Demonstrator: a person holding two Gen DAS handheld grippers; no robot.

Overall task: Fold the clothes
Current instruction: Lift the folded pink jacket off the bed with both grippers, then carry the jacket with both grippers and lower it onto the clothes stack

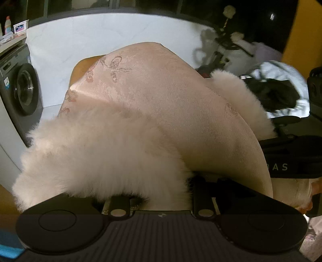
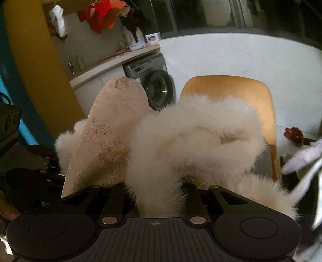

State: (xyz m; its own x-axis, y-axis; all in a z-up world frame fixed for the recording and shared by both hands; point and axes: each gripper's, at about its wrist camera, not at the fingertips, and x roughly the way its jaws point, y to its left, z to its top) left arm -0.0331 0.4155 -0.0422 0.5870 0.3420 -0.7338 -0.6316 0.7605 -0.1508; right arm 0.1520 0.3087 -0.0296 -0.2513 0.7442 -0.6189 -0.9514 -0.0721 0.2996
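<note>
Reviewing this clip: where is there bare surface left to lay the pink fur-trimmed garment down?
Little bare room shows. The garment hides most of the yellow chair; only its far rim is bare. Right of the chair it is crowded with a white cloth and dark clothes.

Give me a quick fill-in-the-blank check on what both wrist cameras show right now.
1. The pink garment is edged with fluffy white ____.
2. Behind the garment, in the right wrist view, stands a chair coloured ____.
3. The grey appliance under the counter is a ____ machine.
4. Above the counter hangs a piece of clothing coloured ____.

Missing words: fur; yellow; washing; red.
</note>
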